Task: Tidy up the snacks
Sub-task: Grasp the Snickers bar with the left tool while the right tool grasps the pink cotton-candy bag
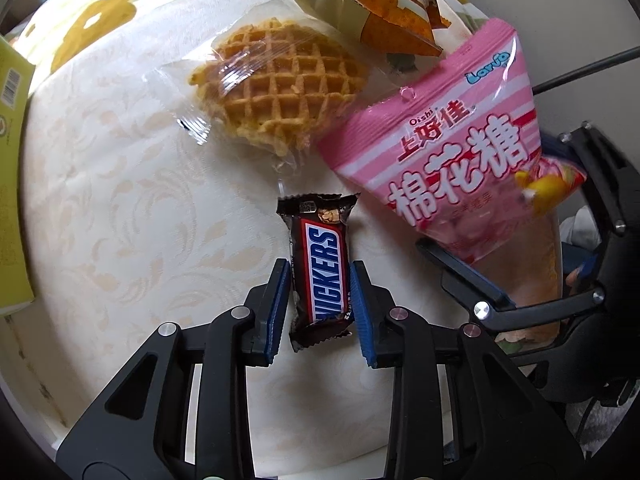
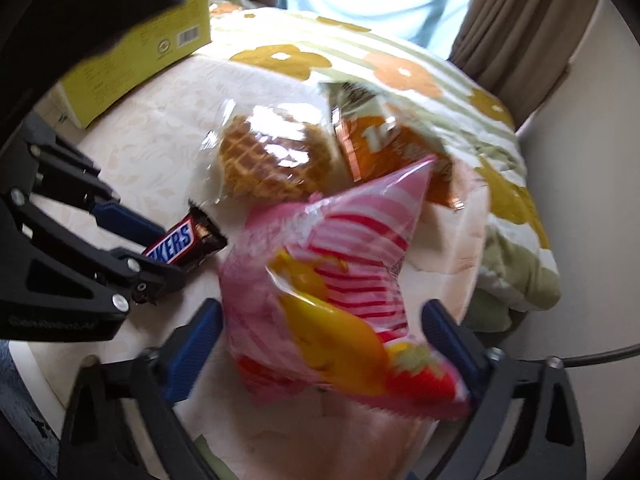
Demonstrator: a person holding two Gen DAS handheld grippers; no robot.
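Observation:
My left gripper [image 1: 320,266] points down at the table and is shut on a brown Snickers bar [image 1: 326,272], its blue pads pressed on both long sides. The right wrist view has that gripper [image 2: 168,254] and the bar [image 2: 172,244] at the left. A puffy pink striped marshmallow bag [image 1: 448,152] lies to the right of the bar. My right gripper [image 2: 323,308] straddles the bag [image 2: 320,280], jaws wide. The left pad is at the bag's edge and a thin gap shows at the right pad. One of its fingers [image 1: 464,276] lies under the bag's lower edge.
A wrapped waffle [image 1: 276,80] and an orange snack packet [image 1: 400,12] lie behind the bag. A yellow-green carton [image 2: 132,52] stands at the far left of the cream-clothed round table [image 1: 120,220]. A floral blanket [image 2: 500,160] lies beyond, and a black cable [image 1: 580,68] runs at the right.

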